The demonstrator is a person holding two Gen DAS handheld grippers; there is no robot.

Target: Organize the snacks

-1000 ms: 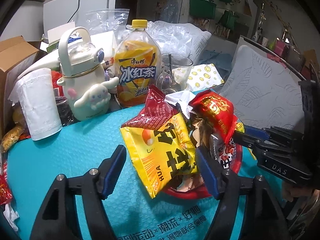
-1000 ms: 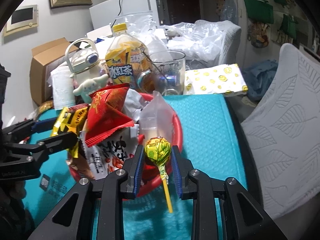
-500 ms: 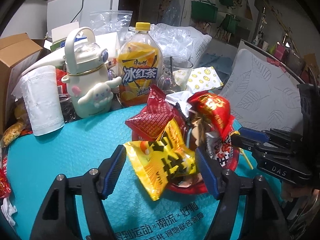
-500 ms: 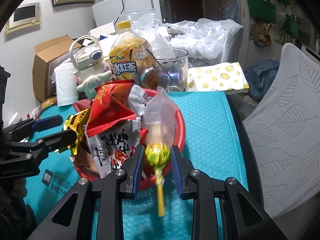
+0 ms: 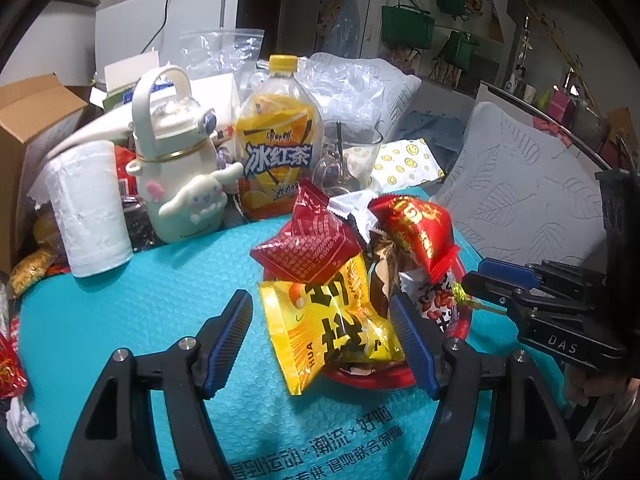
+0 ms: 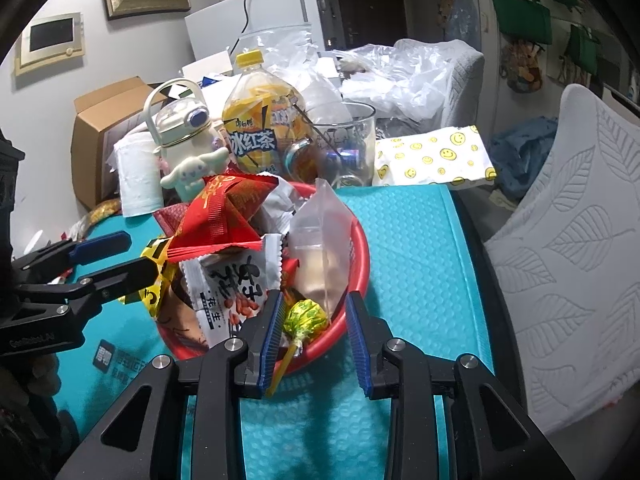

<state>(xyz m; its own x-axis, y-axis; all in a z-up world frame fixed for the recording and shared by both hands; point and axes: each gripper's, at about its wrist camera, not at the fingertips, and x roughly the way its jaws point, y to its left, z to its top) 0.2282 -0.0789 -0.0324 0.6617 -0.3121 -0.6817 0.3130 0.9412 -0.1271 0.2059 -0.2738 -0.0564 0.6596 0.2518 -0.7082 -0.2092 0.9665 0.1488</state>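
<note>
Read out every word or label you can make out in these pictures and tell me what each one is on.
"冰红茶": label of the iced tea bottle.
"HUA": edge of the yellow snack bag.
"花生": white peanut packet.
"DAS": body of the right gripper.
"潮流 × 好物": print on the teal mat, partly cut off.
Red packets, small brand line above the bottle's name, left gripper's side lettering: too blurred to read.

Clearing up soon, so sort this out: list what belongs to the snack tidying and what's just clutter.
Snack job: red round plastic basket; yellow crinkly snack bag; green-wrapped lollipop on yellow stick; red foil packet; white peanut packet.

Just lying about: yellow-capped iced-tea bottle; cream cartoon-dog flask; clear glass mug; white paper roll; smiley-print white packet.
</note>
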